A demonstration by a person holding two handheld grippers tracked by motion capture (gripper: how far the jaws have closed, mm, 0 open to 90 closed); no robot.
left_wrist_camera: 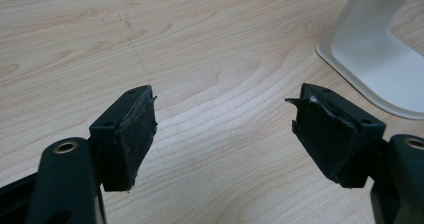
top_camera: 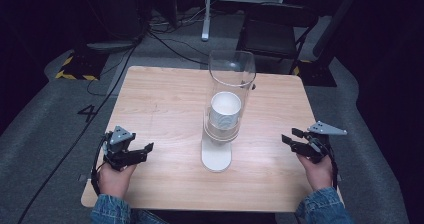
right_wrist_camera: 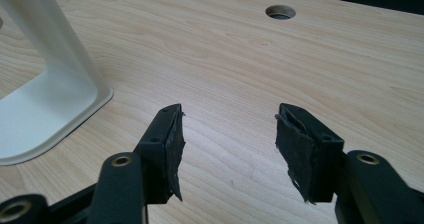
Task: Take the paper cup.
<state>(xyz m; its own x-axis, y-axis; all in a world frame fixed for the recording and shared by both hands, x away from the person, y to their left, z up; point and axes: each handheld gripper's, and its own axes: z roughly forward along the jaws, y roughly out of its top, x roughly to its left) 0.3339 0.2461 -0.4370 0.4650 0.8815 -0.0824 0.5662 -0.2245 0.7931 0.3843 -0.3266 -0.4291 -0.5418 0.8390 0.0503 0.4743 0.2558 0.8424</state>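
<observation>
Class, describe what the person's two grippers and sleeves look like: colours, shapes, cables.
Both the left gripper and the right gripper are black, with two worn dark pads and a grey three-cornered plate on top. A black cable trails from the left one. The sleeves are blue denim.

left gripper: low, left side, jaws spread wide, empty | right gripper: low, right side, jaws apart, apparently angled inward, empty
</observation>
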